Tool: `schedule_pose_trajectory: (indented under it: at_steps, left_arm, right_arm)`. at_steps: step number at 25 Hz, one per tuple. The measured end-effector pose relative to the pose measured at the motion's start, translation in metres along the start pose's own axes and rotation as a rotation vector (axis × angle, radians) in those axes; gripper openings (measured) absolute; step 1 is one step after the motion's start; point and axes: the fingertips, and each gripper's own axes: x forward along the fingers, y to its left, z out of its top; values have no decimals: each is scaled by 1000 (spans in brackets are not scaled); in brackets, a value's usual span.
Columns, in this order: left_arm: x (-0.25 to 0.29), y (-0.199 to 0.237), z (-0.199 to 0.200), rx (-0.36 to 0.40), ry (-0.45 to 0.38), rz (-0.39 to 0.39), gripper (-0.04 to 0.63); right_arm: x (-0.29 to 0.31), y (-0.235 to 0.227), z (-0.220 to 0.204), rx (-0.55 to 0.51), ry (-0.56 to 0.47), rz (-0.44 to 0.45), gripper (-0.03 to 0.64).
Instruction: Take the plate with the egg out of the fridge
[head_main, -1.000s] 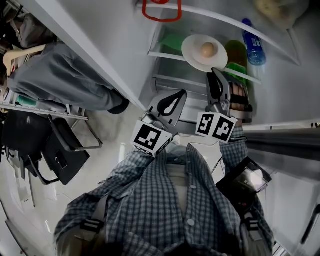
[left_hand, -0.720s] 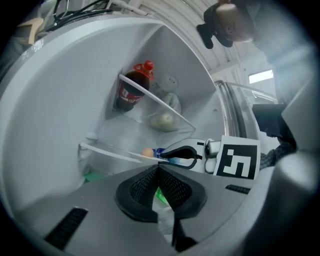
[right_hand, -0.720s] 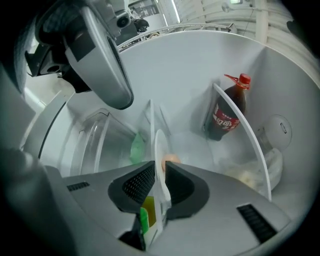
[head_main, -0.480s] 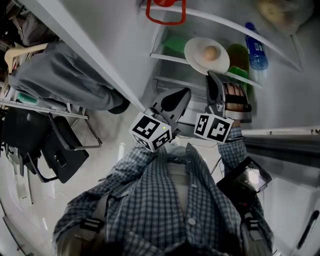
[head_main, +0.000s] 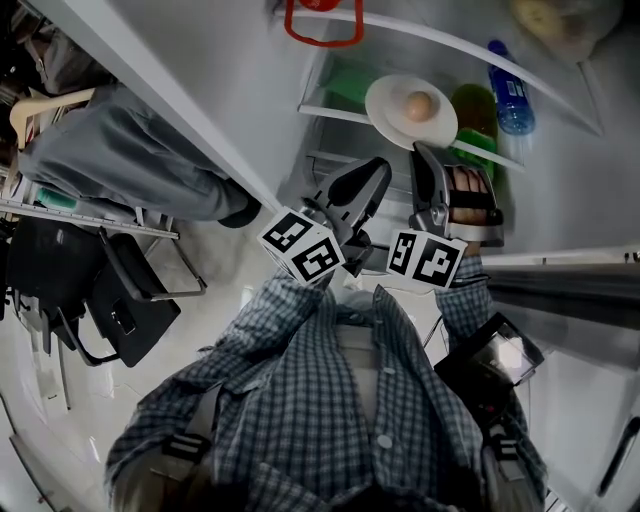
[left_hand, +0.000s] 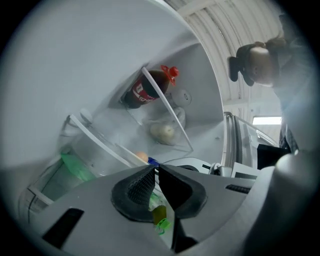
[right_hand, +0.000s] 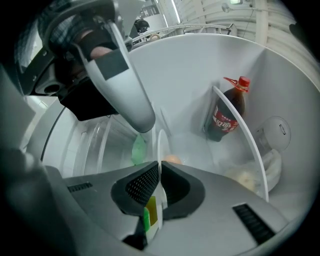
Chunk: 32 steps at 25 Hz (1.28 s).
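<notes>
A: right gripper (right_hand: 159, 172) state?
B: clamped on the rim of the plate (head_main: 411, 110). Its own view shows the plate edge-on between the pads. egg (head_main: 419, 104) sits mid-plate
A: plate out yet?
B: no, still at the front edge of the fridge shelf (head_main: 335, 108), overhanging it. Barely shifted vs a second ago. Can't tell if it's lifted clear
A: so what changed?
B: left gripper (head_main: 378, 170) rolled over, its marker cube (head_main: 303, 247) shows different faces now, and it crept up toward the plate's near side. Jaws pressed together, nothing in them
A: meaning?
B: I'd say the grasp is done and the pull-out hasn't started. Left may be coming in to support from below, but closed it can only prop, not grip. Risk: with a one-sided rim hold the plate tips and the egg rolls
</notes>
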Motion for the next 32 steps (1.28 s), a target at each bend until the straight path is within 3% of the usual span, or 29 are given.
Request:
schedule_pose_trajectory:
  at_steps: [4,6,11,17,25,32]
  left_arm:
    - [7,14,1,-119,-34,28,12]
    - [10,18,1,-173,-44,31,55]
    - [16,16,0,-237,-34,17,104]
    - [22,15,-1,-305,-30,8,104]
    - [22,19,-13,-540,-44,20,104]
    - [17,21,-5,-645,-110,-10,133]
  right_arm:
    - [-4,-1,2,2,-3,-1,21]
    - [-6,-1,3,-1,-4,0,21]
    - [-11,1,4,-5,-1,1,21]
    - [-16,2,4,-9,2,-8,21]
    - [-20,4,1,-18,13,-16,21]
    - [-24,6,2,-27,9,-20,21]
